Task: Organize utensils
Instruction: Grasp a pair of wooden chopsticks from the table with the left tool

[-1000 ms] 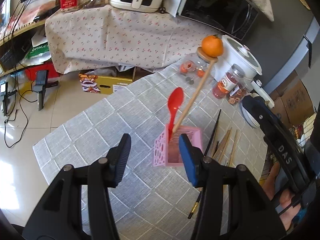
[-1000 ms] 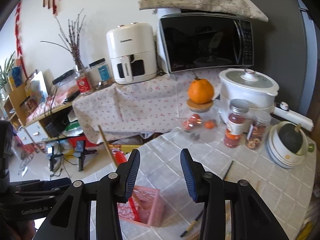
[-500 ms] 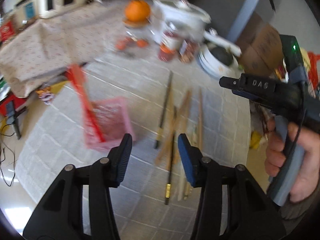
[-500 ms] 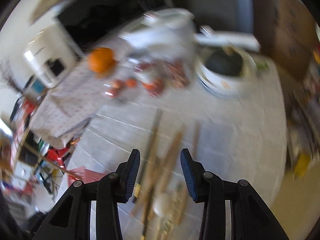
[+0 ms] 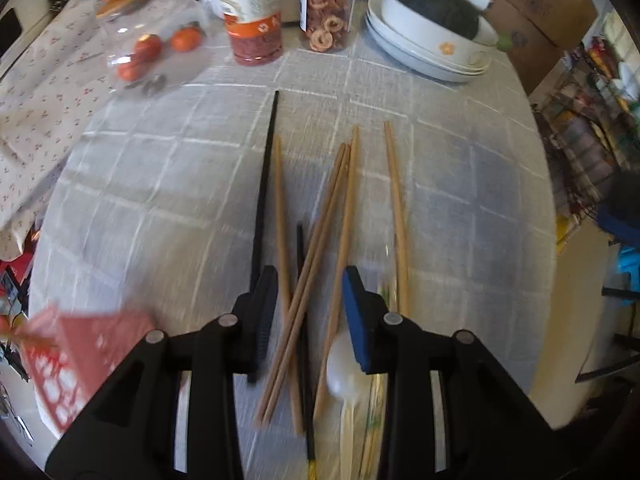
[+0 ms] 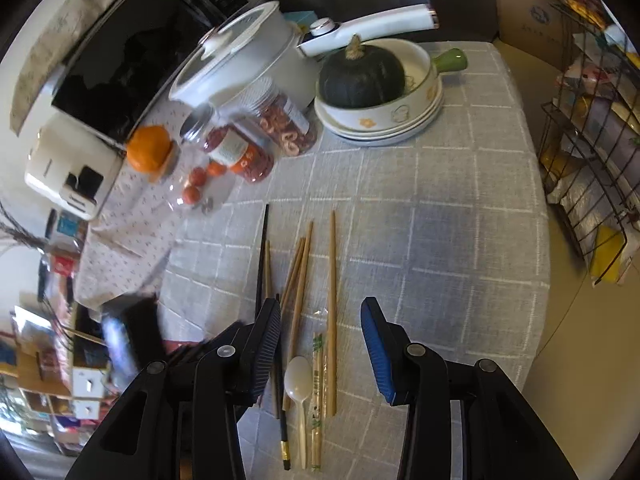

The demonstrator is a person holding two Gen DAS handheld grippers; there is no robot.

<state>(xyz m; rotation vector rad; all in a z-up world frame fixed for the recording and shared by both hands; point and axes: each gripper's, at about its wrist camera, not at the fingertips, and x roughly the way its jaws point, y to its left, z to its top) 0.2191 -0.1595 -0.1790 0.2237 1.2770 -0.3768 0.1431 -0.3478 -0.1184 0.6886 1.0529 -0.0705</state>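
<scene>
Utensils loose on the grey checked cloth (image 6: 460,240), all lying roughly parallel. Wooden chopsticks (image 5: 320,240) (image 6: 298,276): several tan sticks, two crossing in a shallow bundle, one (image 5: 396,208) (image 6: 332,300) set apart on the right. Black chopstick (image 5: 264,184) (image 6: 262,256) on the left edge of the group; a second black one (image 6: 280,412) with a gold end partly under the bundle. White plastic spoon (image 5: 340,368) (image 6: 298,376), bowl up, beside a pair of wrapped chopsticks (image 6: 317,392). Pink basket (image 5: 76,360) at lower left of the left view, blurred, near the table edge.

Left gripper (image 5: 308,312): fingers moderately apart, empty, hovering over the bundle; touching or not, cannot tell. Right gripper (image 6: 320,352): fingers wide, empty, above the spoon and wrapped pair, clear of both.
</scene>
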